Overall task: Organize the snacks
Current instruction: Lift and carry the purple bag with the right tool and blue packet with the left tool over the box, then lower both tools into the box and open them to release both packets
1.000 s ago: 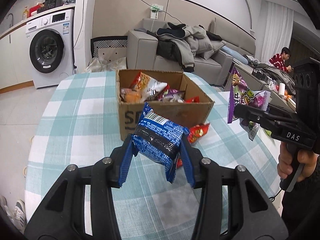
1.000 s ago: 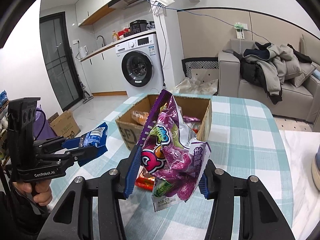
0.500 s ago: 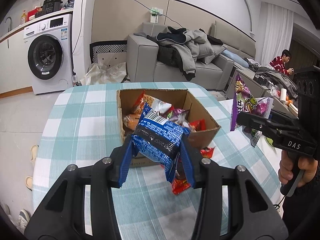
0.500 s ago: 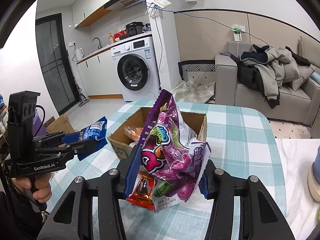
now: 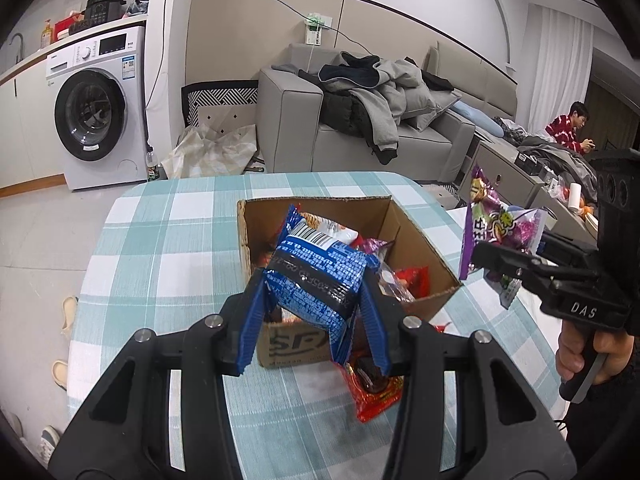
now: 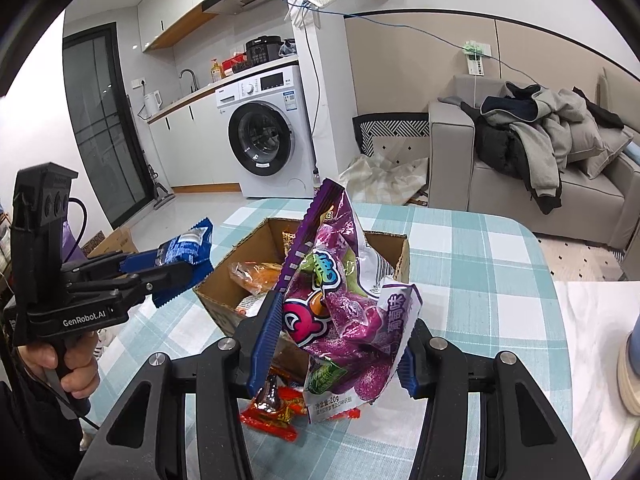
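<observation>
An open cardboard box point(image 5: 416, 246) point(image 6: 224, 276) with several snack packets stands on the checked table. My left gripper point(image 5: 314, 320) is shut on a blue snack packet point(image 5: 316, 280), held above the box's near edge; it also shows in the right wrist view point(image 6: 188, 246). My right gripper point(image 6: 332, 344) is shut on a purple snack bag point(image 6: 340, 300), held above the table beside the box; the bag also shows in the left wrist view point(image 5: 500, 236). A red snack packet point(image 5: 374, 388) point(image 6: 276, 412) lies on the table in front of the box.
The round table point(image 5: 160, 248) has a teal and white checked cloth. A white table point(image 6: 592, 320) adjoins it on the right. A washing machine point(image 5: 96, 112), a grey sofa point(image 5: 360, 136) with clothes and a seated person point(image 5: 568, 128) are behind.
Both grippers have risen and moved toward the box with their packets. The box now sits lower in both views and more of its inside shows.
</observation>
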